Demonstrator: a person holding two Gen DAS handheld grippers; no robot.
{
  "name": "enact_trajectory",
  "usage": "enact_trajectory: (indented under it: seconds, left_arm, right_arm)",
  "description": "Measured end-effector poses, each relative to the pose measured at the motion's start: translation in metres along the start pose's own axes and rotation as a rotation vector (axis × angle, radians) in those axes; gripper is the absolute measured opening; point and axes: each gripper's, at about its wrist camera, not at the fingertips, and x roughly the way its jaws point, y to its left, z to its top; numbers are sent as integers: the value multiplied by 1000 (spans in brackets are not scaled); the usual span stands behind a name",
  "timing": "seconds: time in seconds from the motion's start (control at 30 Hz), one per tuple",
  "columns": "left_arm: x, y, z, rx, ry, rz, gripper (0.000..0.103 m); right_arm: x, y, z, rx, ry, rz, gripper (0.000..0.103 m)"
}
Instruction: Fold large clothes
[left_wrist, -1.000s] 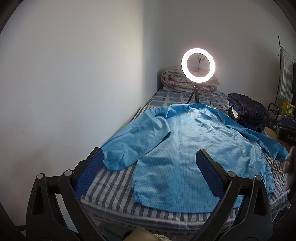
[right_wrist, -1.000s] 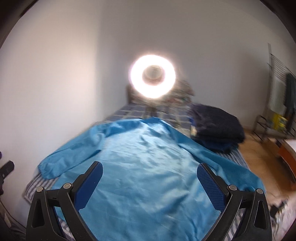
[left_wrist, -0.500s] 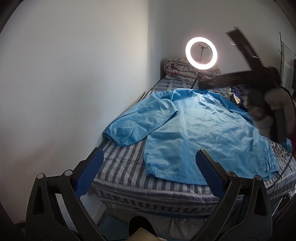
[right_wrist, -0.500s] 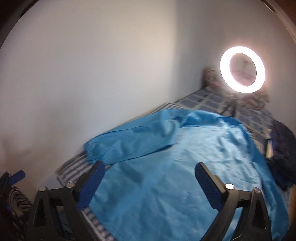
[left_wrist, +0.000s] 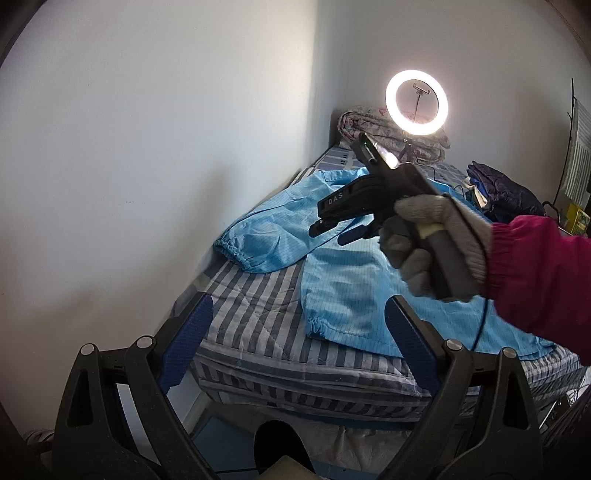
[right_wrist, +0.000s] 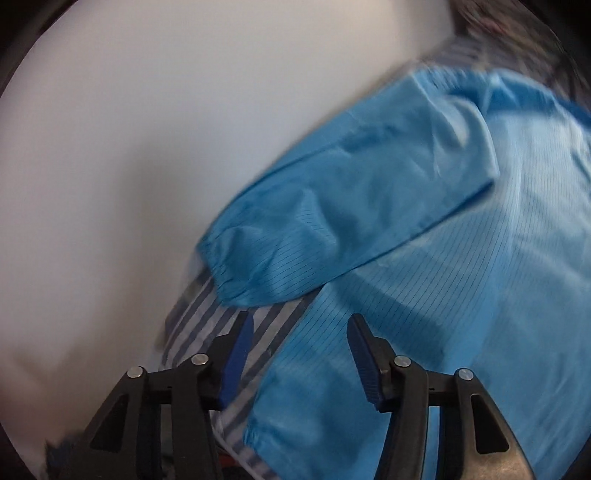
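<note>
Lying flat on the striped bed (left_wrist: 258, 314), the blue jacket (left_wrist: 354, 280) has one sleeve (left_wrist: 266, 240) stretched toward the white wall (left_wrist: 147, 147), its gathered cuff near the bed's edge. The left claw (left_wrist: 299, 343) hangs off the foot of the bed with its jaws wide and nothing between them. The right claw (right_wrist: 299, 354) points down over the gap between the cuff and the jacket's hem; its jaws have just been closing to about half their spread, and the blurred view shows only bedding and the hem's edge behind them, no cloth pinched. From the left view, the gloved right hand (left_wrist: 428, 243) and its red sleeve (left_wrist: 543, 280) cross in front of the jacket and hide much of its middle and right side. Beyond the jacket, a lit ring light (left_wrist: 416, 103) stands on the bed before a rolled quilt (left_wrist: 373, 125) against the far wall. A pile of dark clothes (left_wrist: 506, 188) sits on the right side of the bed, just beside the jacket's far shoulder, and a rack (left_wrist: 580, 147) stands at the right edge.
</note>
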Motion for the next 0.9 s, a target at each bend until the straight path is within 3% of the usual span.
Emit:
enact_trajectory:
  seconds: [0.13, 0.3, 0.4, 0.43, 0.47, 0.57, 0.8, 0.9]
  left_arm:
    - [10, 4, -1, -9, 33, 22, 96]
    - [24, 13, -3, -47, 106, 53, 96]
    - [32, 16, -6, -52, 142, 52, 96]
    - [33, 15, -7, -46, 147, 62, 96]
    - [34, 14, -7, -40, 147, 69, 96]
    - [33, 11, -8, -28, 146, 74, 96]
    - [35, 15, -4, -34, 134, 81, 96]
    - [36, 9, 1, 21, 111, 102, 96]
  right_arm:
    - [27, -21, 14, 144, -6, 22, 51]
    - [57, -32, 25, 239, -1, 22, 49]
    - [68, -38, 31, 276, -17, 20, 43]
    - [69, -37, 32, 278, -22, 17, 32]
    - [70, -37, 33, 276, -18, 23, 14]
    - [68, -36, 39, 250, -12, 38, 0]
    - [19, -47, 35, 195, -46, 42, 0]
    - [-1, -64, 27, 182, -56, 13, 0]
